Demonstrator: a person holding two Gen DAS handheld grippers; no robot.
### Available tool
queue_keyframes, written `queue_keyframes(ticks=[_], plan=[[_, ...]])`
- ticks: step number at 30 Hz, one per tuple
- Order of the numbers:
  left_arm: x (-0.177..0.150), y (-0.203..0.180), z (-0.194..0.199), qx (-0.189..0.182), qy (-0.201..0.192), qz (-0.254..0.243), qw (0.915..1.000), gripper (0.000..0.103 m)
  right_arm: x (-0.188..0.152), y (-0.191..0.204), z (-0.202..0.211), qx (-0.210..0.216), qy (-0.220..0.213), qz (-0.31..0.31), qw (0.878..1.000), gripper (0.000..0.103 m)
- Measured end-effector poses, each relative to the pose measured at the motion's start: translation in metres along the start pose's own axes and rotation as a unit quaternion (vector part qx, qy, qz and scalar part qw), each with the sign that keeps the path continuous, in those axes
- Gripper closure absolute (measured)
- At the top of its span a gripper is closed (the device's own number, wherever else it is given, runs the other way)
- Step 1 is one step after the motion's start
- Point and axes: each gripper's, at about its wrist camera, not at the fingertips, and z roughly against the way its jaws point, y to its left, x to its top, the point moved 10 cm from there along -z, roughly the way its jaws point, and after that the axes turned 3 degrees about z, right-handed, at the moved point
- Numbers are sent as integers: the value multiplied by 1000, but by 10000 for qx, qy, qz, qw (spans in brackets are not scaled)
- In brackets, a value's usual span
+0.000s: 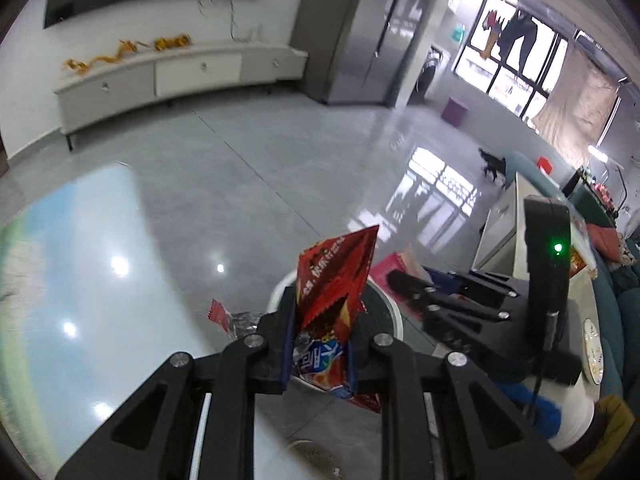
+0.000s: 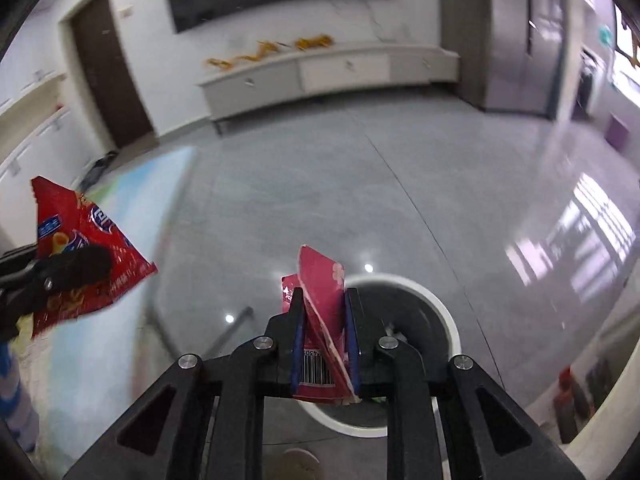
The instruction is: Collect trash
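Note:
My left gripper (image 1: pixel 320 312) is shut on a red snack bag (image 1: pixel 336 276) and holds it above the white-rimmed trash bin (image 1: pixel 394 308). The bag also shows at the left of the right wrist view (image 2: pixel 84 248), with the left gripper (image 2: pixel 68 272) on it. My right gripper (image 2: pixel 324 304) is shut on a flattened pink carton (image 2: pixel 320 300) with a barcode, held over the near rim of the bin (image 2: pixel 448 328). The right gripper (image 1: pixel 404 282) and the pink carton (image 1: pixel 390 262) show at the right of the left wrist view.
A blue-green mat (image 1: pixel 72 264) lies on the grey tiled floor at the left. A crumpled red and silver wrapper (image 1: pixel 236 318) sits by the left fingers. A white table (image 1: pixel 520 248) and teal sofa (image 1: pixel 616 312) stand at the right. A long TV cabinet (image 2: pixel 328 76) runs along the far wall.

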Motion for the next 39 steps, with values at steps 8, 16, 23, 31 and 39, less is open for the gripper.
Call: queue_keyframes(ticks=[8,16,23,31,39], plan=[[6,-14,-79,-64,381,255,9989,45,-11,-36,-36,-344,124,-543,9979,47],[10,-1,-35,643,-173,132,9977,45,-3,-23,3,-910,-237,-143,9955,30],[8,42,68,1298,-1020,332,9857,45,17,36,61,-1015,-901,212,9905,22],[-24,85,208,2236,-2028,420,9524,7,22,140,144,-844,-1754,726,9782,7],[-67,140,316,2969,-2635,916,9133,0,16,218,198,-513,-2262,1035,9672,1]])
